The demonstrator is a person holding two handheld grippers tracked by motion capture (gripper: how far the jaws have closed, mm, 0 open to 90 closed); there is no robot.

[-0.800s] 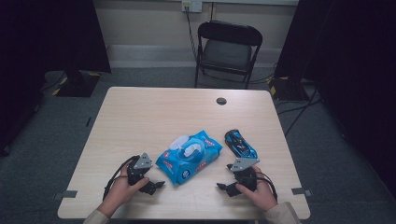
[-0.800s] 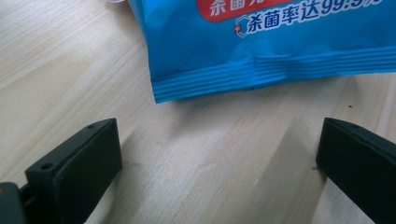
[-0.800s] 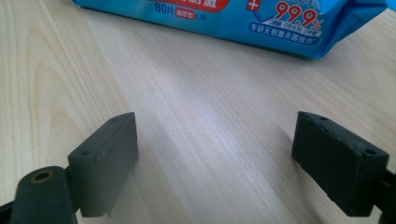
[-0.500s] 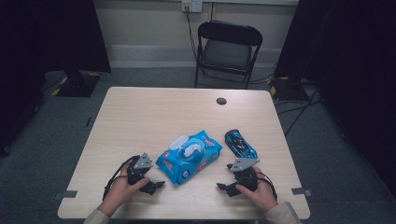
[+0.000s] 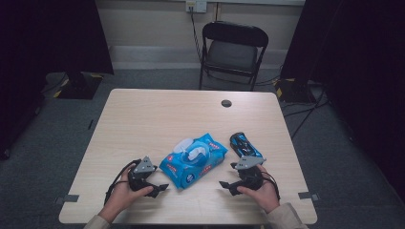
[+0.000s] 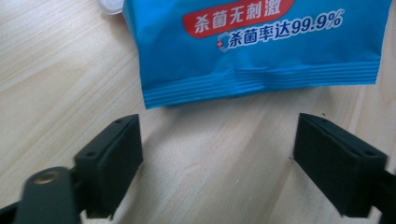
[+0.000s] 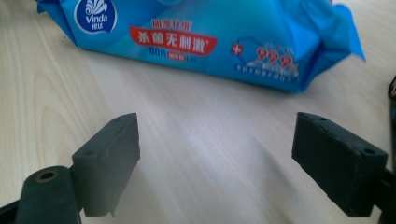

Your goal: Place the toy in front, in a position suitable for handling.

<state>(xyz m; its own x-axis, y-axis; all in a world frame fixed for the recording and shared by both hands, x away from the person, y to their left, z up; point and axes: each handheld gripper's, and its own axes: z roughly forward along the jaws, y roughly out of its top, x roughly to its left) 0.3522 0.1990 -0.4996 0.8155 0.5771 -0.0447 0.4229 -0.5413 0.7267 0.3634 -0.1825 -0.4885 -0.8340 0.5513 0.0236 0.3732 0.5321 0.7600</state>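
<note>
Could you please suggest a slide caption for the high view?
Two open handheld grippers, left and right, flank a blue wipes pack beside a blue toy car.

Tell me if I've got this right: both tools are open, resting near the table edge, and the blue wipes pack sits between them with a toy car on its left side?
Not quite. The toy car lies on the right side of the blue wipes pack, just beyond the right tool, as the high view shows. The rest holds: the left tool and the right one are both open, the pack between them.

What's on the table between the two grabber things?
The blue wipes pack lies between the left gripper and right gripper, seen in the high view.
</note>
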